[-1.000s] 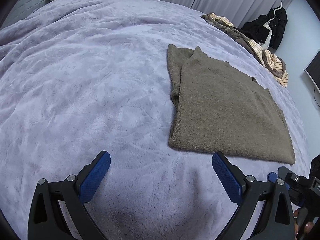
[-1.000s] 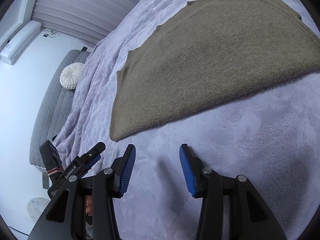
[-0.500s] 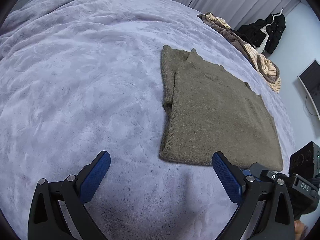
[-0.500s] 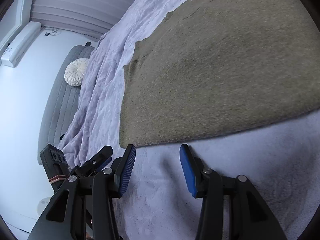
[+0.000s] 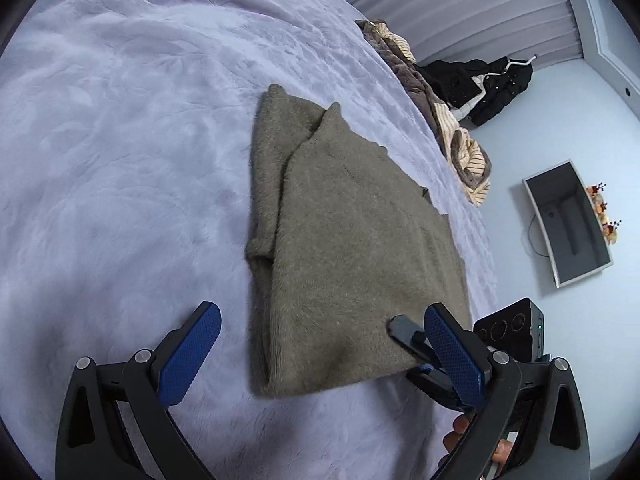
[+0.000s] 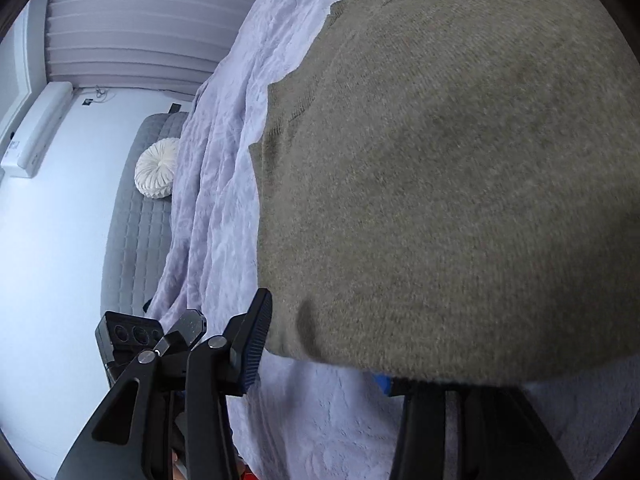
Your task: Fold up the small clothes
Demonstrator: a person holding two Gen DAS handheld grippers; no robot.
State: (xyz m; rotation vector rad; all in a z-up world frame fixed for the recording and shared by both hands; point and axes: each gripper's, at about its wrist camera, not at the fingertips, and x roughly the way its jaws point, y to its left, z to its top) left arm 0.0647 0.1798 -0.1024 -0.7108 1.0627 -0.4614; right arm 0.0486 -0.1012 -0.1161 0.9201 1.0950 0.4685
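An olive-brown knit sweater [image 5: 352, 232] lies folded lengthwise on the lavender bed cover [image 5: 120, 140]; it fills most of the right wrist view [image 6: 460, 184]. My left gripper [image 5: 320, 356] is open, its fingers straddling the sweater's near edge, just above it. My right gripper [image 6: 320, 356] is open at the sweater's near right corner: its left finger [image 6: 256, 340] shows beside the hem, and its right finger is hidden under the cloth. The right gripper's tip shows in the left wrist view [image 5: 404, 336] on the sweater's corner.
A pile of brown and striped clothes [image 5: 436, 120] lies at the bed's far right edge. A black jacket [image 5: 492, 84] hangs by the wall. A monitor [image 5: 568, 224] stands at right. A white round cushion [image 6: 158, 174] rests on a grey headboard [image 6: 136, 232].
Both grippers have moved forward to the sweater's near edge. The right gripper's right finger has slid under the hem. The left gripper has shifted right, over the sweater.
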